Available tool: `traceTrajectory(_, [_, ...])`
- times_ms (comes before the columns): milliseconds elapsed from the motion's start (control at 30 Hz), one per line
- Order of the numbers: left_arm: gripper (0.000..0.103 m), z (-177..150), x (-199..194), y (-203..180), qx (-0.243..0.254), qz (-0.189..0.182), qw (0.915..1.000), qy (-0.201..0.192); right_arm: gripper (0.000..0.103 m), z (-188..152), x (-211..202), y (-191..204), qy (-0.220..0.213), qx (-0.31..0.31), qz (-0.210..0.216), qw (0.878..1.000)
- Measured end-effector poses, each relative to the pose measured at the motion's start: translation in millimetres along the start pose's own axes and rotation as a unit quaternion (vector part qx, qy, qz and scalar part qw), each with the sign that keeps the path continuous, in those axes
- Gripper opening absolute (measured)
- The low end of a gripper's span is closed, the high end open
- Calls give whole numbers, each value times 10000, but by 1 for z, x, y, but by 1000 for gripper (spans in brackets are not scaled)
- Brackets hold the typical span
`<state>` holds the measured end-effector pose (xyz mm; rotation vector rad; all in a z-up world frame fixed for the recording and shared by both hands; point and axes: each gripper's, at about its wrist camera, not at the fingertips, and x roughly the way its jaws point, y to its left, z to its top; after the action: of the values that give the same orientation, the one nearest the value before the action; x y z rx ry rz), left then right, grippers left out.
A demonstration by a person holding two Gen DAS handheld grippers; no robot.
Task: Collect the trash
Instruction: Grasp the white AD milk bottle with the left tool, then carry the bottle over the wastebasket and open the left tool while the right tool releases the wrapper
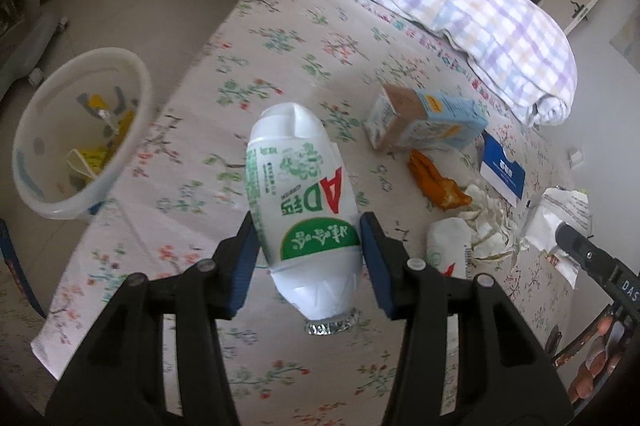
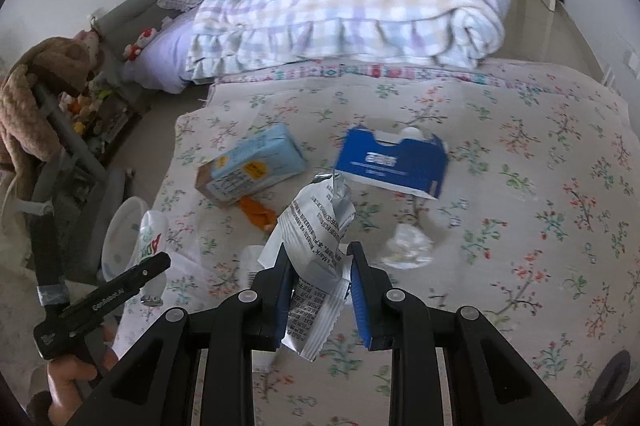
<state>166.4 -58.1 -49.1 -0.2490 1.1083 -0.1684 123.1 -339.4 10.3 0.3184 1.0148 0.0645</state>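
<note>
Bedspread (image 1: 280,73): soft floral fabric, fills the centre of both views; it yields under load.
Bin (image 1: 80,129): translucent rigid plastic basin, left of the left wrist view, on the floor beside the bed; wrappers inside.
Blue box (image 2: 390,161): flattened card, upper centre of the right view; light, stiff along its edges.
Carton (image 2: 250,165): pale blue card, lying on its side left of the blue box.
Bottle (image 1: 302,201): thin white plastic, printed sleeve, foil at the neck; probably empty, light, slippery, dentable. Best held mid-body.
Wrapper (image 2: 316,246): crinkled foil film, weightless, limp.
Left gripper (image 1: 308,258): pads closed against the bottle's waist, lifted above the bedspread.
Right gripper (image 2: 320,290): narrowed around the wrapper's lower half.
</note>
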Motion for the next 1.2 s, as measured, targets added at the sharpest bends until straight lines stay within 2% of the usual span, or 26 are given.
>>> traceTrajectory(267, [52,10,-24,39,-291,-7,9994,-202,27,-1,10,39,-38,-177,188,9997])
traceTrajectory(767, [52,33,-54,144,-1024,150,9926,-631,27,-1,39,110,-33,-638,592,9962])
traceTrajectory(900, [52,37,-54,162,-1080,229,9913,-721,27,-2,48,125,-63,-732,659,9951])
traceTrajectory(1067, [52,43,-54,173,-855,245,9919,-909,27,-4,55,138,-106,-765,756,9941])
traceTrajectory(1133, [62,44,-53,181,-878,136,9925,-840,27,-6,58,145,-110,-845,757,9935])
traceTrajectory(1167, [80,45,-53,184,-912,135,9927,-784,27,-6,62,151,-99,-931,726,9930])
traceTrajectory(1200, [90,44,-53,186,-950,227,9925,-735,27,-7,65,156,-80,-992,707,9925])
